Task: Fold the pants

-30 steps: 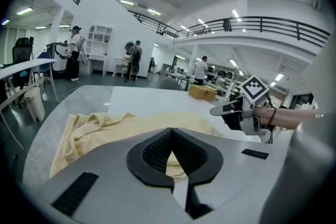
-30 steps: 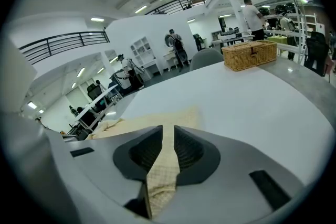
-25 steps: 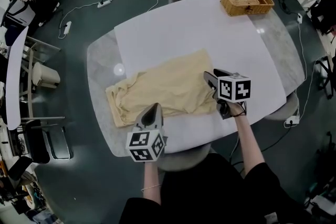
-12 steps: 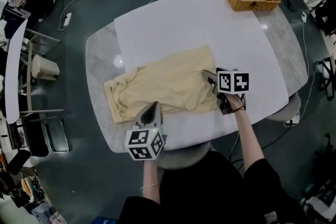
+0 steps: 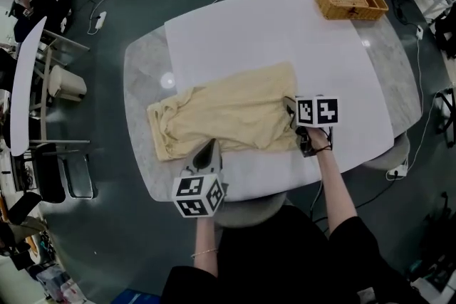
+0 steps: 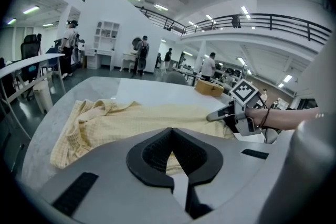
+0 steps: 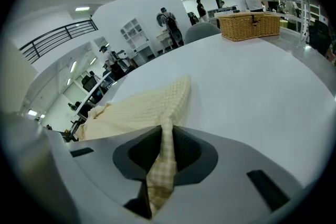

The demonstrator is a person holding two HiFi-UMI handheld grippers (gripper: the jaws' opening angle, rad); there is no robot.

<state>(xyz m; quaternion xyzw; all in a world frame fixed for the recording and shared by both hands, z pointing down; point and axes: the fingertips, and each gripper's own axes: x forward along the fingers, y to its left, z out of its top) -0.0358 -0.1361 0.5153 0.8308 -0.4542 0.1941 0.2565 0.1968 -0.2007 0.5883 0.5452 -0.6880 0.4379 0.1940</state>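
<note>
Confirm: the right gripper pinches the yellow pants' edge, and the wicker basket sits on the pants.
One thing is wrong. The right gripper, jaws just closed, pinches the edge of the yellow pants, but the wicker basket sits at the far right corner of the table, apart from them; the head view shows it.

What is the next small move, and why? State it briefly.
Probably lift the right gripper slightly. Its jaws have just been closing and now pinch the pants at their right end, while the left gripper sits at their near edge, grip unclear. A small lift would test the hold before folding.
</note>
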